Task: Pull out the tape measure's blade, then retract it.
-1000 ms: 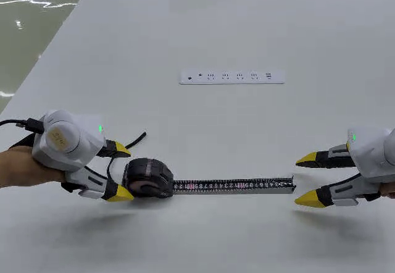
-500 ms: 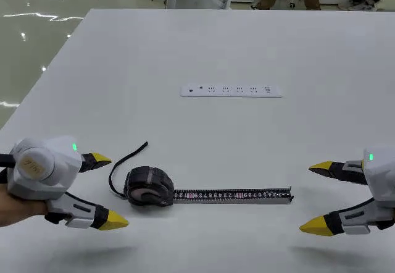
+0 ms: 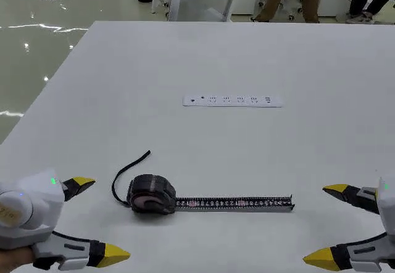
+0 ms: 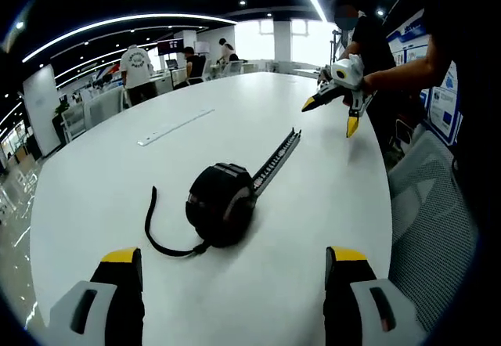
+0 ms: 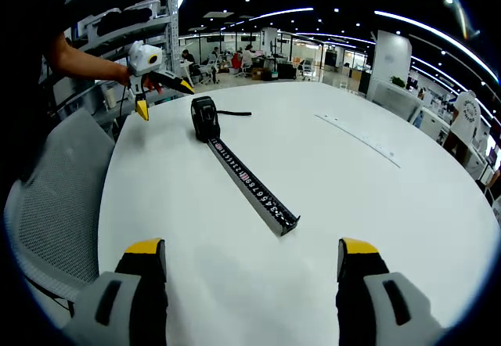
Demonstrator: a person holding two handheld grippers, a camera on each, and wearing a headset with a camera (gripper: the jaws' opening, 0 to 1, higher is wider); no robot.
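The left hand-held gripper (image 3: 102, 218) and the right hand-held gripper (image 3: 324, 223) both stood wide open and held nothing. Each was clear of the tape measure (image 3: 150, 194), which lay between them on the white table (image 3: 259, 57), its case nearer the left one. Its blade (image 3: 237, 203) lay drawn out flat toward the right hand-held gripper, so the pull-out looked done and the retraction seemed left to do.

We see a row of small black scale digits printed along the tape measure's blade (image 3: 234, 203), too fine to read singly. The lettering on the blue wall signs (image 4: 450, 95) stays illegible to us.
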